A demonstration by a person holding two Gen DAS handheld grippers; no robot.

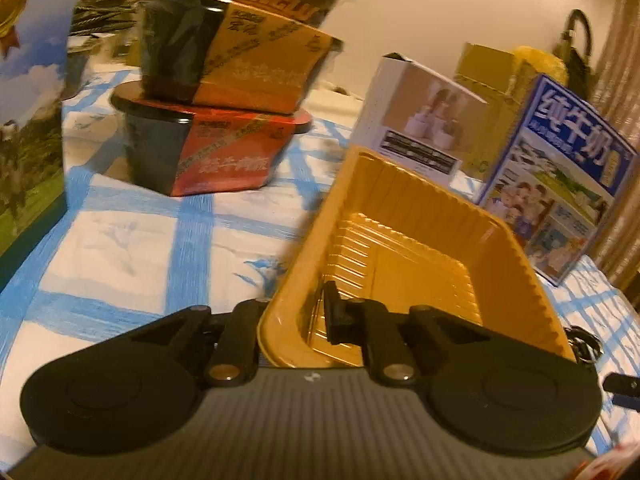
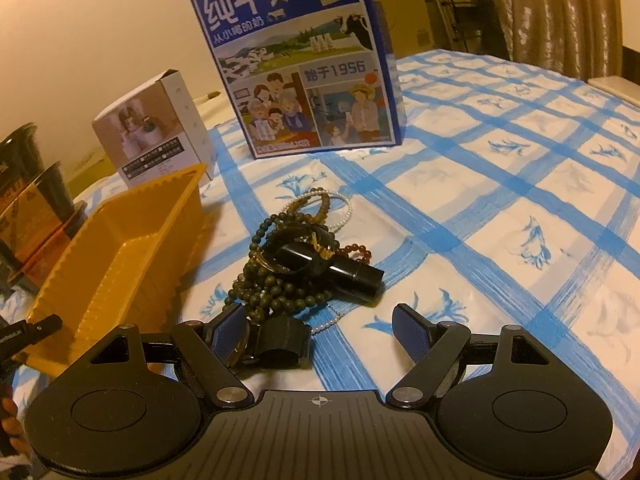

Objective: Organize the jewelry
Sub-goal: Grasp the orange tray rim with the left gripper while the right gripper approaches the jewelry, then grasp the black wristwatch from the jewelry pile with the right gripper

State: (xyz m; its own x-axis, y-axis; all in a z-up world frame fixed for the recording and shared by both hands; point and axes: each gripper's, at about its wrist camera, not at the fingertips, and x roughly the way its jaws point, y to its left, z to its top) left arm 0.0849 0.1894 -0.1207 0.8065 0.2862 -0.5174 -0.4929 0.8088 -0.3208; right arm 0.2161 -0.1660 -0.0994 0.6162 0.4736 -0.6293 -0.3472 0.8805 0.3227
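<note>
A yellow ribbed plastic tray (image 1: 420, 248) lies on the blue-checked cloth, and it holds nothing. My left gripper (image 1: 296, 308) is shut on the tray's near rim, with one finger (image 1: 336, 312) inside the tray and the other outside the wall. A tangle of jewelry (image 2: 296, 256) lies to the right of the tray (image 2: 120, 248): dark green bead strands, a pearl bracelet, brown beads and a black cylinder. My right gripper (image 2: 320, 332) stands open just before that pile. Its left blue pad (image 2: 230, 328) touches the nearest beads, and a small black piece (image 2: 284, 340) lies between the fingers.
A blue milk carton box (image 2: 300, 60) stands behind the pile, with a small white box (image 2: 152, 128) behind the tray. Stacked black-and-red food bowls (image 1: 216, 120) rise at the left. The cloth (image 2: 520, 200) stretches away to the right. A hand (image 2: 8, 412) shows at the lower left.
</note>
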